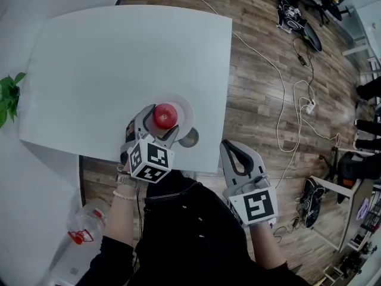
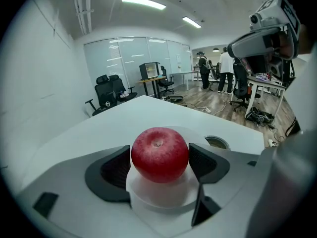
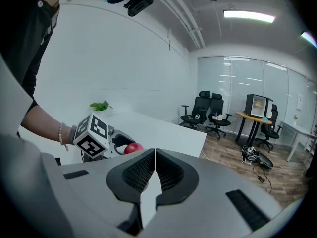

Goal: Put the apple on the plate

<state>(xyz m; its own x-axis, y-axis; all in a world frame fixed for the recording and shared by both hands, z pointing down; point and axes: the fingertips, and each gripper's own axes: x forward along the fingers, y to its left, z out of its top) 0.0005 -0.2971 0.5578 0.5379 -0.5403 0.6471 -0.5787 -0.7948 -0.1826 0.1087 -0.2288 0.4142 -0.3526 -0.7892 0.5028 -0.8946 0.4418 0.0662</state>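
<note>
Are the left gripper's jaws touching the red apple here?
Touching. The left gripper view shows the left gripper with both dark pads pressed against the sides of the round red apple, no gap either side.

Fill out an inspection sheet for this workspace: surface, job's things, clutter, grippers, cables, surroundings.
Surface: white table, matte, no spills seen.
Job's things: red apple resting on the round white plate near the table's front edge.
Clutter: small round metal container beside the plate.
Grippers: left gripper closed on the apple, a pad against each side; right gripper shut, empty, off the table's edge.
Cables: white cable snaking over the wooden floor; none on the table.
Surroundings: green plant at left; clear plastic bottle lower left; black office chairs beyond.
</note>
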